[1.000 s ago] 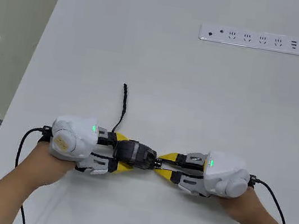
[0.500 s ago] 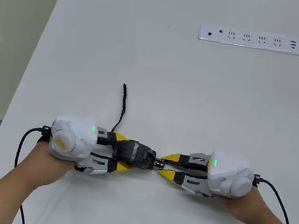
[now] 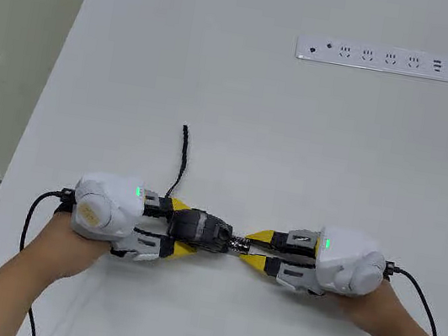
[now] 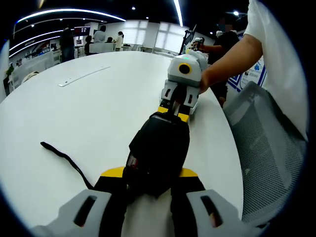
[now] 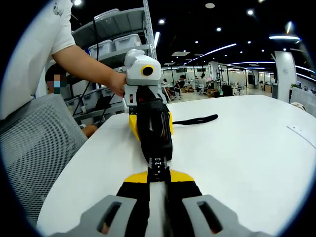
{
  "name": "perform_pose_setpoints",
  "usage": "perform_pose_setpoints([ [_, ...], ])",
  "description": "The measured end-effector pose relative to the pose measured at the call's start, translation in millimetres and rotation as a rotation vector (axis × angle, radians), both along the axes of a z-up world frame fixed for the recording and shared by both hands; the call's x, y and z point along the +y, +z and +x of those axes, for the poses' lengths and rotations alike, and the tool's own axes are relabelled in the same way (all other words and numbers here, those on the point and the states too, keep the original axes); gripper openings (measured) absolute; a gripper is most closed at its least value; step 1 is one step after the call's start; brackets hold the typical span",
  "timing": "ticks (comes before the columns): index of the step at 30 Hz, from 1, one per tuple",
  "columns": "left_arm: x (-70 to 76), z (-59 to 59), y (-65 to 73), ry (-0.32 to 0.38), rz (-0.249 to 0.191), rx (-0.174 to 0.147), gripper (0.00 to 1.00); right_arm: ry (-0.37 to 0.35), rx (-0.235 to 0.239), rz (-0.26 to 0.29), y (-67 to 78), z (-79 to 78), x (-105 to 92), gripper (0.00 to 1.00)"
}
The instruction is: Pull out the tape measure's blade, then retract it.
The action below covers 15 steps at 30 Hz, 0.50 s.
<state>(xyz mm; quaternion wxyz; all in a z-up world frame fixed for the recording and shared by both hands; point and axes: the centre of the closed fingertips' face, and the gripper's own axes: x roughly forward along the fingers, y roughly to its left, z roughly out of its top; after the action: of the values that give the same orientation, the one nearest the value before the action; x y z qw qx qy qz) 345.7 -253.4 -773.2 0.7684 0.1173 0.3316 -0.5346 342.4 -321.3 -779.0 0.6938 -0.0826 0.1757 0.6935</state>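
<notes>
A big white table (image 3: 296, 145) has a power strip (image 3: 378, 59) at upper right. Low down, the left gripper (image 3: 187, 230) squeezes the black tape measure (image 3: 206, 230). The right gripper (image 3: 244, 246) pinches its blade (image 5: 157, 165).

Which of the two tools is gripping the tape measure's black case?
The left tool, clamped around the case; the right tool pinches only the short pulled-out blade.

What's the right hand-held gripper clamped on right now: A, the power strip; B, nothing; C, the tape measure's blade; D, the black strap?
C: the right hand-held gripper is shut on the numbered blade, a short way out of the black case held by the left hand-held gripper.
</notes>
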Motion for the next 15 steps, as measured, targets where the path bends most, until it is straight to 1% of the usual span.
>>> perform_pose_setpoints([
  [15, -0.1, 0.2, 0.0, 0.002, -0.004, 0.002, 0.3, -0.019, 0.009, -0.001, 0.4, 1.3, -10.7, 0.11],
])
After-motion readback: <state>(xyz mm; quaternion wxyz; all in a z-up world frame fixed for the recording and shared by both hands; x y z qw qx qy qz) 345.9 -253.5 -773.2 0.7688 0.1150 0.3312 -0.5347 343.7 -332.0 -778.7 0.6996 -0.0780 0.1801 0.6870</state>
